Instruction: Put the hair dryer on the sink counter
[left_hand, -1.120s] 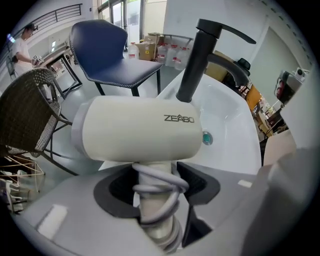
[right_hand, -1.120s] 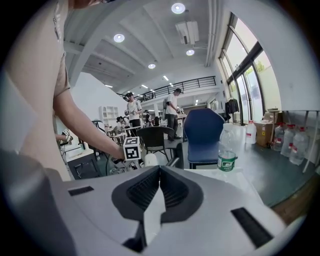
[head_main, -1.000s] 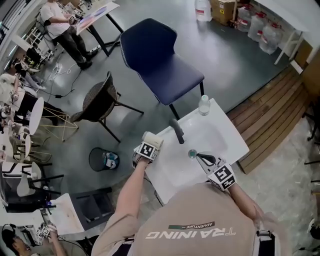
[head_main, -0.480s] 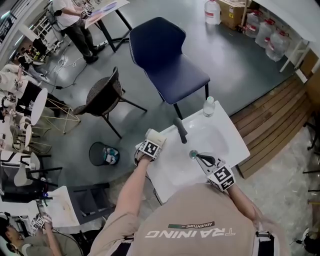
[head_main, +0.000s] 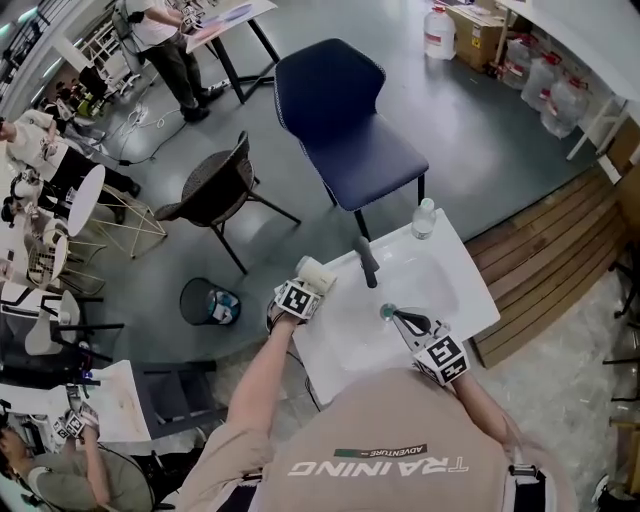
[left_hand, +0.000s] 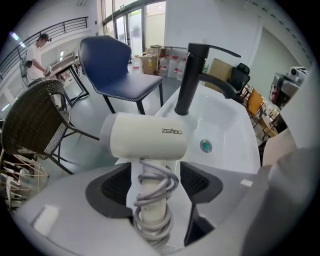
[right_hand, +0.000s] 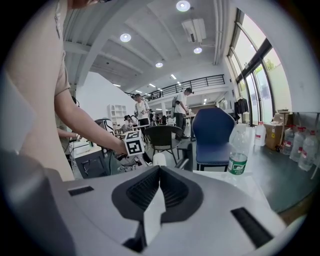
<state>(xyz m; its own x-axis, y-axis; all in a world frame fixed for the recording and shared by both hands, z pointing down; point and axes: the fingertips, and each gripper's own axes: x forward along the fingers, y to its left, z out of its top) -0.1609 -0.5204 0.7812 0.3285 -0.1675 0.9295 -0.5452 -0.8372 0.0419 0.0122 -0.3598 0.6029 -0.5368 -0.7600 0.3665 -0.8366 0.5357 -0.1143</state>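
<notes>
The cream hair dryer (left_hand: 147, 137) lies at the left corner of the white sink counter (head_main: 345, 340), its cord wound round the handle. In the head view the hair dryer (head_main: 315, 272) sits just ahead of my left gripper (head_main: 306, 284). The left gripper (left_hand: 150, 176) has its jaws opening, with the handle between the pads and a small gap on each side. My right gripper (head_main: 400, 316) hovers over the counter's near right side, close to the basin drain (head_main: 386, 311). In its own view the right gripper (right_hand: 157, 172) is shut and holds nothing.
A black faucet (head_main: 365, 262) stands at the back of the basin, and a plastic bottle (head_main: 424, 218) at the far corner. Beyond the counter stand a blue chair (head_main: 350, 120), a wicker chair (head_main: 215, 185) and a bin (head_main: 205, 302). People work at tables to the left.
The head view has drifted a little, so the sink sits slightly further right. Both grippers and the hair dryer keep their places at the counter.
</notes>
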